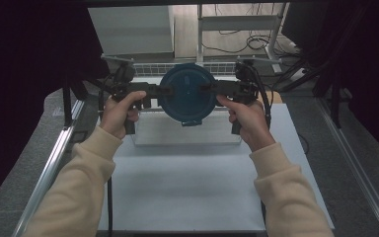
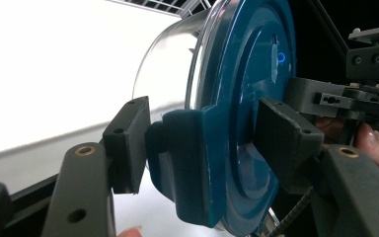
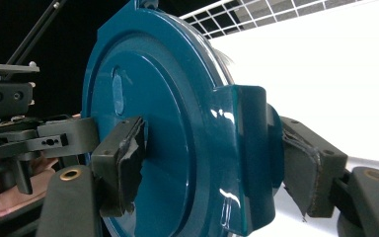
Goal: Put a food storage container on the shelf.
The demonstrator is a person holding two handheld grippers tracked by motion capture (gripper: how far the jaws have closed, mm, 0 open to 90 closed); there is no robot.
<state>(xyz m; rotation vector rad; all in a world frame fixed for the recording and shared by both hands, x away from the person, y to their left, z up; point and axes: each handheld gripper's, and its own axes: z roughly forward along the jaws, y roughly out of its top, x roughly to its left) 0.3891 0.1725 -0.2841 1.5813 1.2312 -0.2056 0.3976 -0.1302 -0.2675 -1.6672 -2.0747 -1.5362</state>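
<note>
High view first, reading from the left: my left gripper [image 1: 150,91] comes in level from the left side and my right gripper [image 1: 217,89] mirrors it from the right, with the round container [image 1: 187,93] carried between them, lifted clear of the white table [image 1: 187,187] and tipped so its blue lid [image 1: 187,86] faces up toward the camera. I judge the two-sided hold is there because the thing is wide and round; one pinch on a rim would let it swing, while opposite grips keep it steady.

Left gripper view shows my jaws narrowed onto a locking tab [image 2: 192,163] of the lid, one pad [image 2: 127,143] behind it on the bowl side, the other pad [image 2: 286,143] pressed on the lid's face. Farther off, past the lid, sits the other gripper.

Right gripper view shows the same arrangement on the opposite clasp [image 3: 242,158]: jaws closed down on it, one worn, torn pad [image 3: 123,163] on the lid's face and the other pad [image 3: 306,168] behind the clasp.

As for the container itself, the lid is glossy deep teal with stepped concentric rings and a small oval vent or plug near the middle. The body beneath looks clear or pale; I cannot tell if anything is inside. The lid appears seated on the rim.
</note>
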